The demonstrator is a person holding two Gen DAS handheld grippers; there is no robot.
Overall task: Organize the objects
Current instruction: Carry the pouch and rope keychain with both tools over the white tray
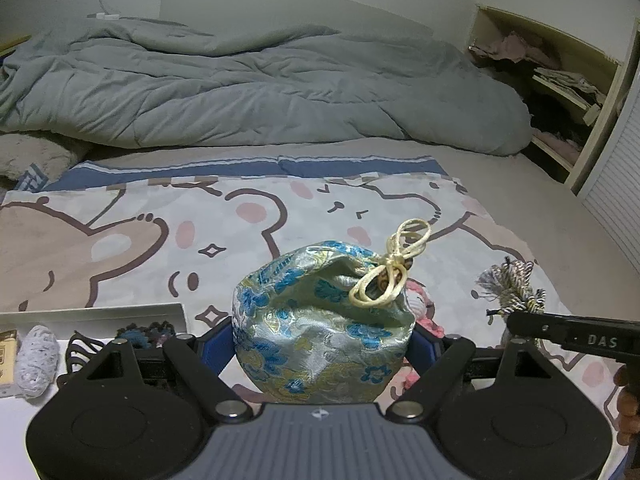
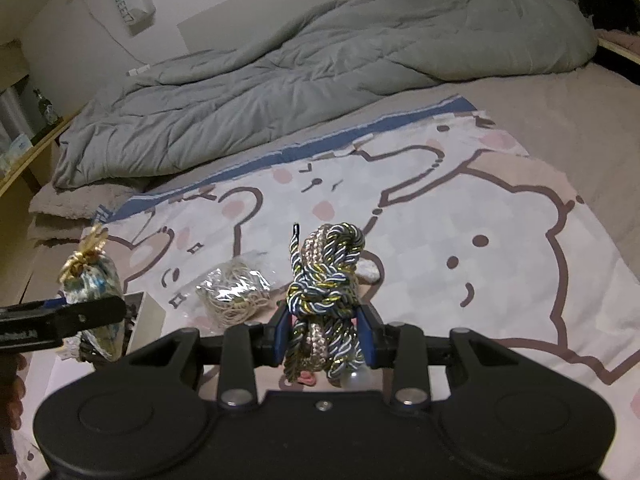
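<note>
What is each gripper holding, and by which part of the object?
The left gripper clamps the brocade drawstring pouch around its lower body, knot upward. The right gripper pinches the knotted bundle of twisted cord just below its knot.

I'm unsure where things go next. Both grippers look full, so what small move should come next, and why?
Probably carry the brocade pouch, clamped in the left gripper, toward the white tray at left, where small items already sit. The right gripper grips the knotted cord.
</note>
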